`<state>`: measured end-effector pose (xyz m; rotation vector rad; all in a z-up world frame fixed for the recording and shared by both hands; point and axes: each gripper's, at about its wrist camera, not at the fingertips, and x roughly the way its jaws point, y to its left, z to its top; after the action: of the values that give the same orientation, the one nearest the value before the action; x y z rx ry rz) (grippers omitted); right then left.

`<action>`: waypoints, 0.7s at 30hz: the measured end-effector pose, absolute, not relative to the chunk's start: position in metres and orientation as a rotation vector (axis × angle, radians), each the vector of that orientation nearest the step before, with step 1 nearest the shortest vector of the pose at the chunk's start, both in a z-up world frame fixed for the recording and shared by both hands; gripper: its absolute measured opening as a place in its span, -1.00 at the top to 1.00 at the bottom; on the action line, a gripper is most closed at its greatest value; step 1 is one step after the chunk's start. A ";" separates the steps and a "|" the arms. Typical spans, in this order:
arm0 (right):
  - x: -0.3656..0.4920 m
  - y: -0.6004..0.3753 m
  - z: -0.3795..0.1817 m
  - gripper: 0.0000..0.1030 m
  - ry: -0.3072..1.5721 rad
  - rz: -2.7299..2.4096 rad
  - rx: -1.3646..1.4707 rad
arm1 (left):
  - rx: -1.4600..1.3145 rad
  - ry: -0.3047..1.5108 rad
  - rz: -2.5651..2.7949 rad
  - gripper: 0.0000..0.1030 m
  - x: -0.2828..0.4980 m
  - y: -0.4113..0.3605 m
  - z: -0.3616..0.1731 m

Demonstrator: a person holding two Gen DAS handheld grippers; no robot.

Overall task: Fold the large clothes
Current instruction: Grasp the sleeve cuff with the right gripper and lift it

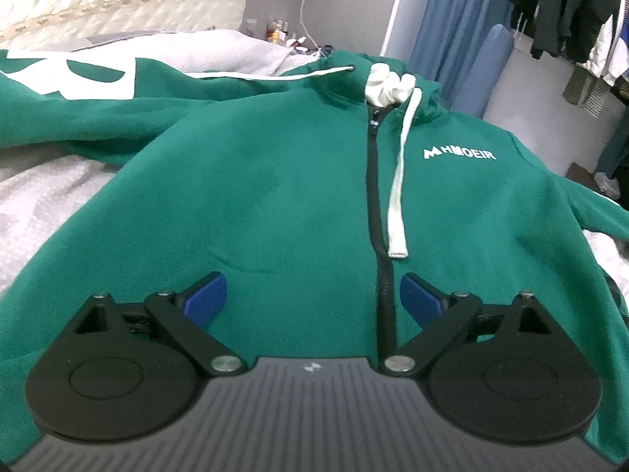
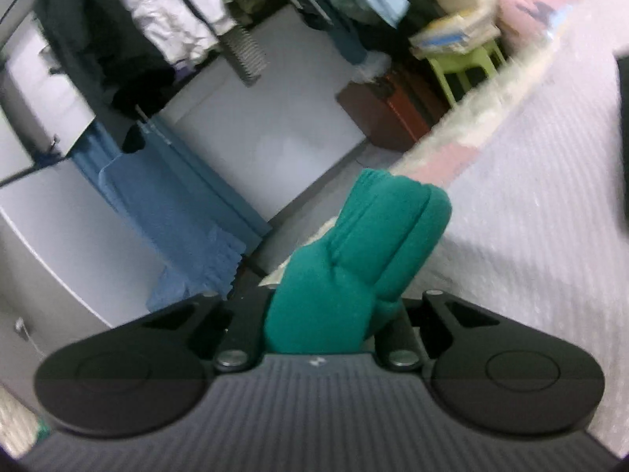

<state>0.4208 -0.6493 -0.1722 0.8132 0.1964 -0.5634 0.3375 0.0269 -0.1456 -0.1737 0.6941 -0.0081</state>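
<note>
On the bed [image 1: 35, 204], the green hoodie [image 1: 275, 181] is being laid face up, zipped; the left gripper [image 1: 312, 295] is being held wide above it; a bunched cuff [image 2: 354, 251] is being clamped by the right gripper [image 2: 334, 314]; sleeve folding seems underway, and the cuff likely needs carrying across the chest.

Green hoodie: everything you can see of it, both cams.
The hoodie is green fleece-like fabric, lying front up on the pale bedding. Its black zipper is closed, white drawstrings hang from the hood, and white "MHMOEIR" print marks the chest. One sleeve with large white lettering lies spread sideways. The left gripper hovers open over the lower front; the right gripper clamps a bunched green fold.
</note>
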 end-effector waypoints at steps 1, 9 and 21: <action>0.422 -0.648 -0.167 0.69 0.185 -0.558 0.806 | -0.174 0.695 -0.001 -0.89 0.339 0.027 -0.144; 0.433 -0.597 -0.058 0.75 0.085 -0.430 0.613 | -0.207 0.644 0.035 -0.89 0.329 0.042 -0.126; 0.438 -0.360 0.122 0.75 -0.087 -0.022 0.193 | -0.320 0.527 0.046 -0.89 0.302 0.093 -0.093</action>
<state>0.4381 -0.3600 0.1219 0.1933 -0.0870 -0.0225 0.3016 0.0932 -0.0932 -0.3197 0.5268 0.0457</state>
